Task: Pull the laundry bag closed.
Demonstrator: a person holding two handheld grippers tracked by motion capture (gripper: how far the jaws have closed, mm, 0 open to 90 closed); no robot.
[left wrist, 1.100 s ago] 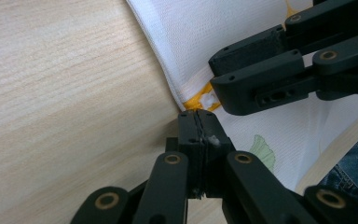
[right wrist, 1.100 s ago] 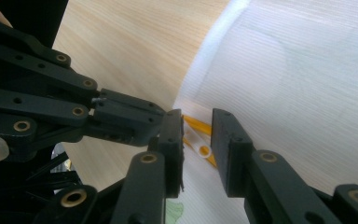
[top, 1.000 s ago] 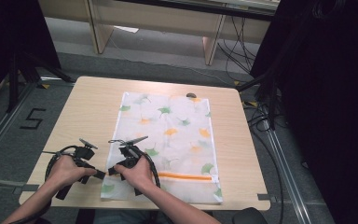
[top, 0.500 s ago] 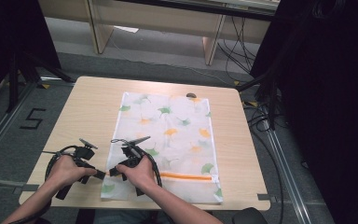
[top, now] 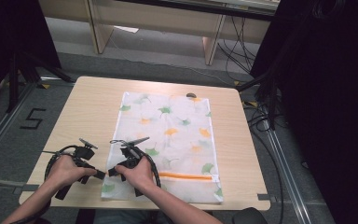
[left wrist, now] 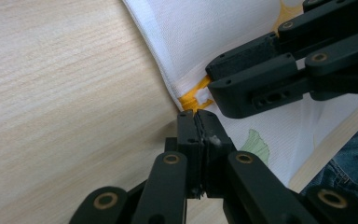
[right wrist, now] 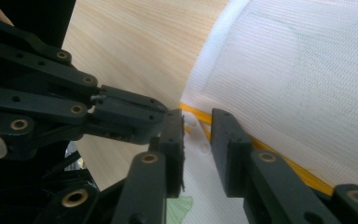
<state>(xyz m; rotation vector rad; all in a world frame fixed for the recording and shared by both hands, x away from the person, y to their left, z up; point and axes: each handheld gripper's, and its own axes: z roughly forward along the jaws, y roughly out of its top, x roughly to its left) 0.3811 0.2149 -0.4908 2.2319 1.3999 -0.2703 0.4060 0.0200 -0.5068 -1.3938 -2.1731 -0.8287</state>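
At the surface's (top: pixel 88 112) near edge, around seven o'clock, lies the white mesh laundry bag with green and orange leaf print (top: pixel 172 135), flat, its orange zipper (top: pixel 186 176) across the near end. The left tool (left wrist: pixel 198 140) is pressed shut on the bag's corner beside the zipper end. The right tool (right wrist: pixel 198 140) straddles the small white zipper pull (right wrist: pixel 196 133), jaws apart, having just narrowed then eased slightly; neither hand has travelled, so the unzipping seems about to begin

A white mesh laundry bag (top: pixel 170 140) with green and orange leaf prints lies flat, its orange zipper (top: pixel 185 176) running along the near end.
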